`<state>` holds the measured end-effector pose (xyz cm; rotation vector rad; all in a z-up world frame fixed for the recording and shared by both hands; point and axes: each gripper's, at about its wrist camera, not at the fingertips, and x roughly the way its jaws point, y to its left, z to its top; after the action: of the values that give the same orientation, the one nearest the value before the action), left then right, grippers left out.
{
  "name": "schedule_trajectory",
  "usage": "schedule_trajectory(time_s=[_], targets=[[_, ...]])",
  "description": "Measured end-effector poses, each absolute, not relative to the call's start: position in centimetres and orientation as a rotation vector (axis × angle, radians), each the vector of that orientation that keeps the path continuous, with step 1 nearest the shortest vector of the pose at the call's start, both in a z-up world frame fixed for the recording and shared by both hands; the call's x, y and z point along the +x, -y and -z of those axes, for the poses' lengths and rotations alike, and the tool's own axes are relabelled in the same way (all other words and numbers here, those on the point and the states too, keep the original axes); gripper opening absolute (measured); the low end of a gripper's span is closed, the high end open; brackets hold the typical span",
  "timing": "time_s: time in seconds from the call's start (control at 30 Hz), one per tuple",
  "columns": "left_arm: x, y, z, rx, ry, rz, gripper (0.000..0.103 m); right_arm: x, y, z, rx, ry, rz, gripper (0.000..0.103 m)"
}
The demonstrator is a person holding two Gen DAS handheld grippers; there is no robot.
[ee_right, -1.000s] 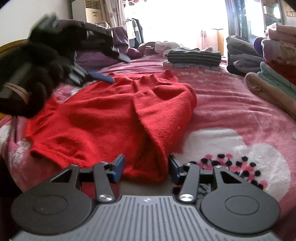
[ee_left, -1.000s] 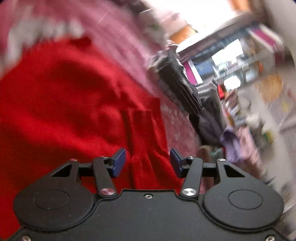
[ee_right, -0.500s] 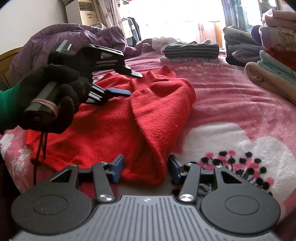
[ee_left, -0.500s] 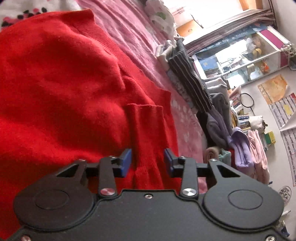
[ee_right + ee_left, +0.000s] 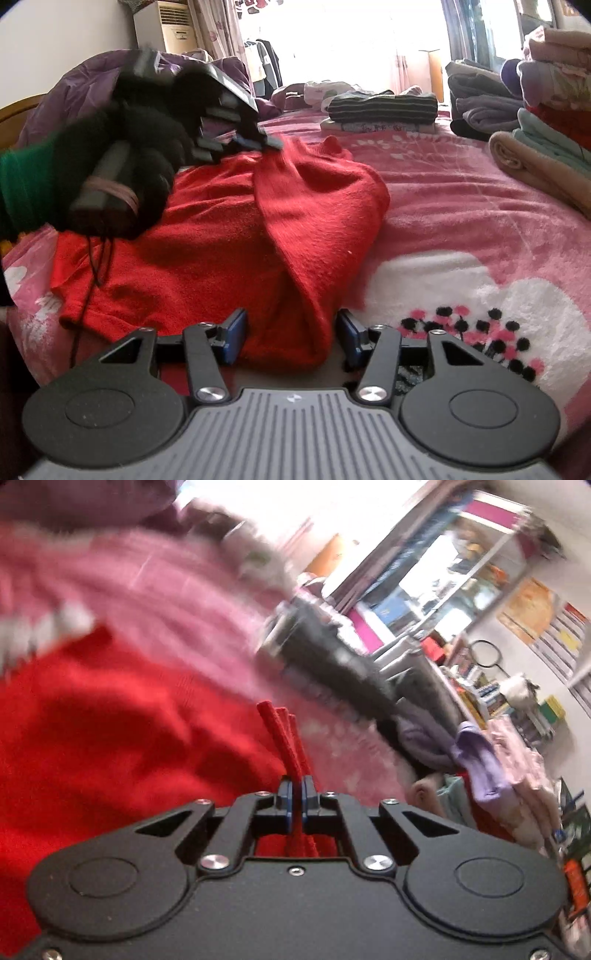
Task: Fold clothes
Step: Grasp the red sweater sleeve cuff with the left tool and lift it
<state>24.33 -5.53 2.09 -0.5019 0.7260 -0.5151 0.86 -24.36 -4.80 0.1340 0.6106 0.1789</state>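
A red sweater (image 5: 229, 236) lies spread on the pink blanket (image 5: 461, 206), its right side folded over into a thick ridge. My left gripper (image 5: 295, 792) is shut on the sweater's ribbed sleeve cuff (image 5: 284, 734), which sticks up past the pads. In the right wrist view that left gripper (image 5: 266, 142), held by a black-gloved hand (image 5: 129, 166), lifts the cuff above the sweater's far side. My right gripper (image 5: 293, 332) stands open low at the near hem. The folded ridge lies between its blue pads (image 5: 236, 332), and I see small gaps on both sides.
A folded striped stack (image 5: 382, 107) sits at the far end of the bed. Piles of folded clothes (image 5: 535, 122) line the right side. A purple duvet (image 5: 85, 85) is heaped at the back left, below an air conditioner (image 5: 171, 26). Shelves (image 5: 480, 686) stand beyond the bed.
My left gripper's jaws have closed on the sleeve cuff and risen with it, pulling the sleeve up off the sweater. The right gripper has kept still.
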Motion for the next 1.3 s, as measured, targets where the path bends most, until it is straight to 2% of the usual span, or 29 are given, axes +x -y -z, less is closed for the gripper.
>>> schedule_trajectory(time_s=[0.23,0.47,0.57,1.0,1.3], targets=[[23.5,3.8,-7.1,-0.397,-0.625,0.534,0.001,0.5,22.3,4.5,0.001,-0.575,-0.197,0.052],[22.4,0.6,-8.7,-0.385,-0.571,0.521,0.001,0.3,20.2,4.4,-0.121,-0.540,-0.230,0.036],[22.1,-0.2,-9.2,-0.378,-0.564,0.507,0.001,0.3,19.6,4.4,-0.163,-0.529,-0.231,0.035],[20.3,-6.3,-7.9,-0.411,-0.548,0.419,0.001,-0.2,18.5,4.4,-0.233,-0.501,-0.267,0.035],[20.2,-10.3,-5.1,-0.451,-0.590,0.313,0.001,-0.7,17.3,4.1,-0.284,-0.461,-0.329,0.035]])
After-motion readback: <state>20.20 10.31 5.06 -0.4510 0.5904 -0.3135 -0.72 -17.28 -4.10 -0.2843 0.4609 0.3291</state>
